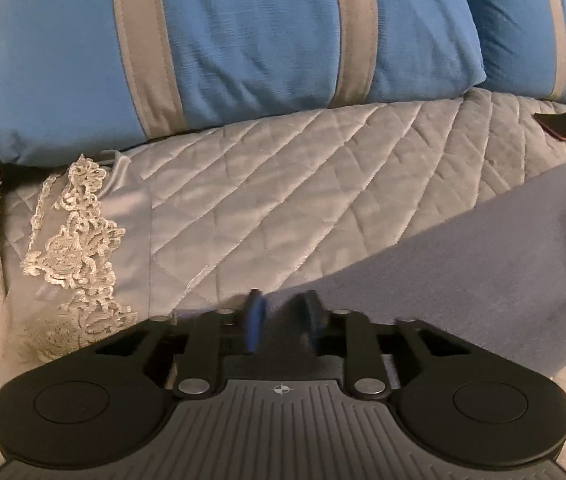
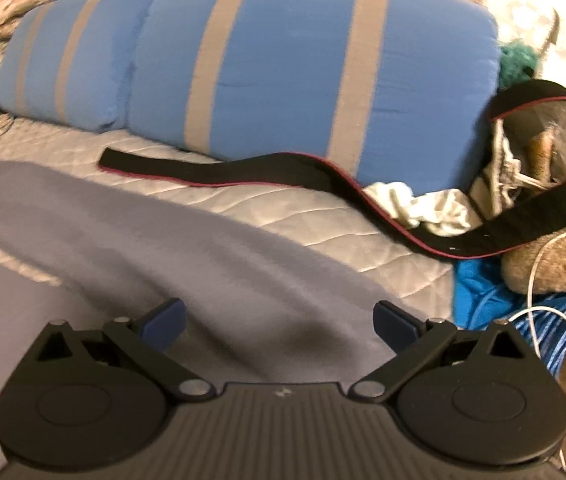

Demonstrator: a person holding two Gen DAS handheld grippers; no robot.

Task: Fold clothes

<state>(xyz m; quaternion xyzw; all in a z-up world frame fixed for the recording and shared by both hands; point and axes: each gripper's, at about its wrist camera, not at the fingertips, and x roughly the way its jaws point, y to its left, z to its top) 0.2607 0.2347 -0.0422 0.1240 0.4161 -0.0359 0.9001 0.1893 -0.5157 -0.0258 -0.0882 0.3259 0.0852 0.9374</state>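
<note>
Bed (image 1: 283, 184) with quilted grey cover is carrying everything. Two blue pillows (image 2: 315, 76) are sitting far, one cut off in the left view. One grey garment (image 2: 187, 256) is lying near, edges blurring. One black strap (image 2: 219, 172) is trailing right into clutter, hard to make out. Left gripper (image 1: 281, 322) fingers are nearly closed at the garment's edge; grip unclear. Right gripper (image 2: 279, 326) fingers are spreading wide over it, holding nothing.

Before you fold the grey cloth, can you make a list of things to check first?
1. Left gripper pinching the grey cloth: cannot tell; jaws nearly shut at its edge.
2. Right gripper open: ok, jaws wide above the cloth.
3. Cloth lying flat: not ok, wrinkled.
4. Black strap off the cloth: ok, it lies apart.
5. Quilt bare for folding: ok beside the cloth.
</note>
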